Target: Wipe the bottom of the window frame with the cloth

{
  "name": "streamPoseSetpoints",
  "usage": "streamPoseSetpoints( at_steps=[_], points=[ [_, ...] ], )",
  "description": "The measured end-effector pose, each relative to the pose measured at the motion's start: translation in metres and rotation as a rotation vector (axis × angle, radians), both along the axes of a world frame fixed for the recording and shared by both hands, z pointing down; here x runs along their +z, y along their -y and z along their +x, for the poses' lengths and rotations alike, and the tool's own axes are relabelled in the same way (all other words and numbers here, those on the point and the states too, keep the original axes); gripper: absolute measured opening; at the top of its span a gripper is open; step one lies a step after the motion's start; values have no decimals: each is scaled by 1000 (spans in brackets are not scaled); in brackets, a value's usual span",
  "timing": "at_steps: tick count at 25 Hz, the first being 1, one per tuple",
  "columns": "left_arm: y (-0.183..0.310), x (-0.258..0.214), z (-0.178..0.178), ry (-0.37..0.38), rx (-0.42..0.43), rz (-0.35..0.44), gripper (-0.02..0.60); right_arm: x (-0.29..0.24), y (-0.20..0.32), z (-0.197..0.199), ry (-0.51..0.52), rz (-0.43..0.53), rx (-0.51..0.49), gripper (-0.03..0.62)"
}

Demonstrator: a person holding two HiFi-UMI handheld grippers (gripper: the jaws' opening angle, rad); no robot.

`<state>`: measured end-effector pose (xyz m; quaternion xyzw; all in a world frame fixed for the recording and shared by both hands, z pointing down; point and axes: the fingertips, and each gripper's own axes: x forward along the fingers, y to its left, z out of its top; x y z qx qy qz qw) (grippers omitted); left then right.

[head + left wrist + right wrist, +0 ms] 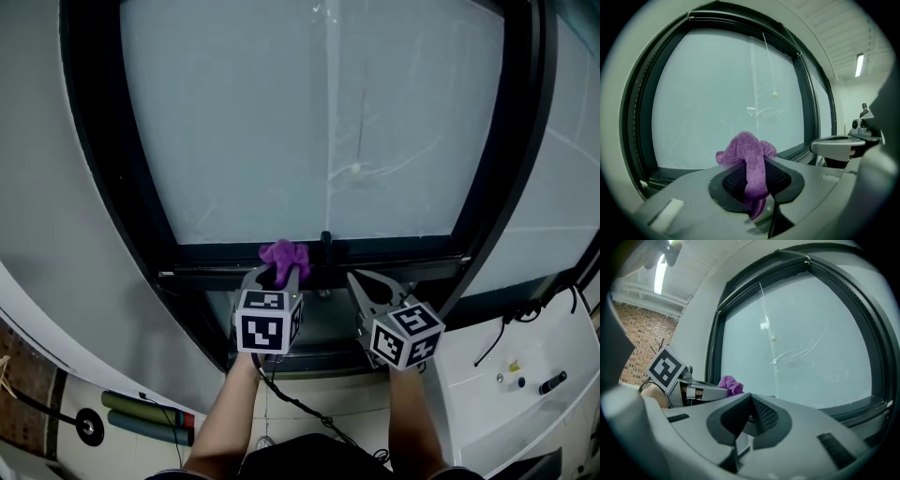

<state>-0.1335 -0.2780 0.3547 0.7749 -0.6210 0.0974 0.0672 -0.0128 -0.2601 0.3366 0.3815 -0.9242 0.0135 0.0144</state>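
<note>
A purple cloth [283, 256] is bunched in my left gripper [279, 272], which is shut on it just in front of the bottom of the dark window frame [309, 255]. In the left gripper view the cloth [750, 161] sticks up between the closed jaws and hangs down over the pads. My right gripper [361, 284] hovers to the right of the left one, near the lower frame rail, its jaws shut with nothing in them. From the right gripper view the cloth [730, 385] shows at the left gripper's tip, before the frosted pane [801, 343].
A blind cord [330, 112] hangs down the middle of the pane, and a small black latch [325, 238] stands on the bottom rail. A white ledge [525, 384] with cables and small parts lies at lower right. Brick wall [644, 341] is at the left.
</note>
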Motion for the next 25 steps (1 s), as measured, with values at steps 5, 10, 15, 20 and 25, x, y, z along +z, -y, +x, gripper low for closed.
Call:
streamPoseSetpoints(
  at_steps=[5, 10, 15, 20, 25],
  points=[
    [-4, 5, -14, 12, -2, 5, 83, 1, 4, -17, -12, 7, -3, 14],
    [-4, 6, -21, 4, 13, 8, 83, 3, 8, -28, -34, 14, -3, 14],
    [-5, 6, -29, -3, 15, 13, 83, 4, 8, -37, -50, 14, -12, 14],
    [-7, 3, -32, -6, 17, 19, 83, 2, 7, -41, -55, 18, -19, 14],
    [-8, 1, -37, 5, 17, 21, 83, 1, 6, -47, -60, 22, -27, 14]
  ],
)
